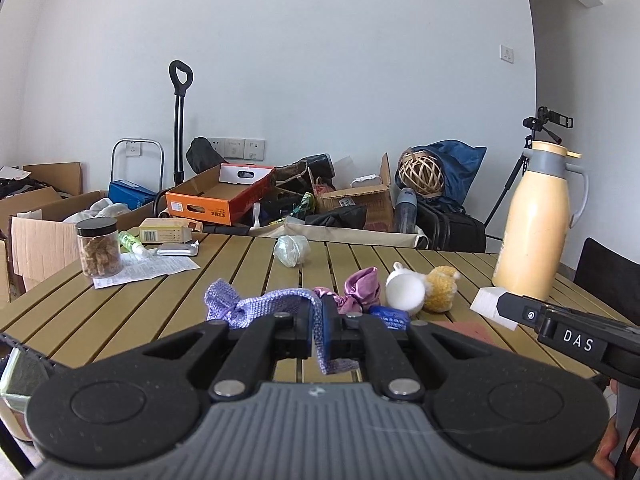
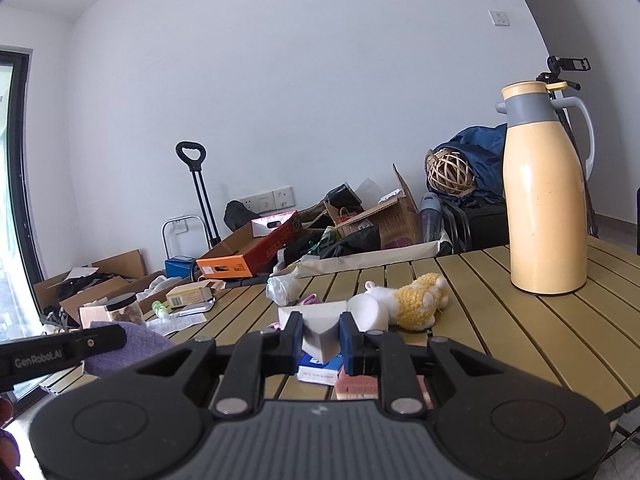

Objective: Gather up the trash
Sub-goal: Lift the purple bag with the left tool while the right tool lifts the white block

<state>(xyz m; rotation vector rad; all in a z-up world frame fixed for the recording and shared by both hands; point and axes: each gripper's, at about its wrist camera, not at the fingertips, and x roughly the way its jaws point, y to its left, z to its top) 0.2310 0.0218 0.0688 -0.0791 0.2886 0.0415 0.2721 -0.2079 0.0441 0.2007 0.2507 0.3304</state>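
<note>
Holding two pieces: left gripper (image 1: 316, 330) clamped on the purple knit cloth (image 1: 256, 304), right gripper (image 2: 320, 338) clamped on a white foam block (image 2: 320, 326), both above the near table (image 1: 120, 312) edge. Left to collect (my guess): crumpled wrapper (image 1: 291, 249) far centre, blue packet (image 2: 318, 370) near. No bin visible.

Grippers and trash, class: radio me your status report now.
Left gripper shut on purple knit cloth. Right gripper shut on white foam block. Plush toy, crumpled plastic left on slatted table.
</note>
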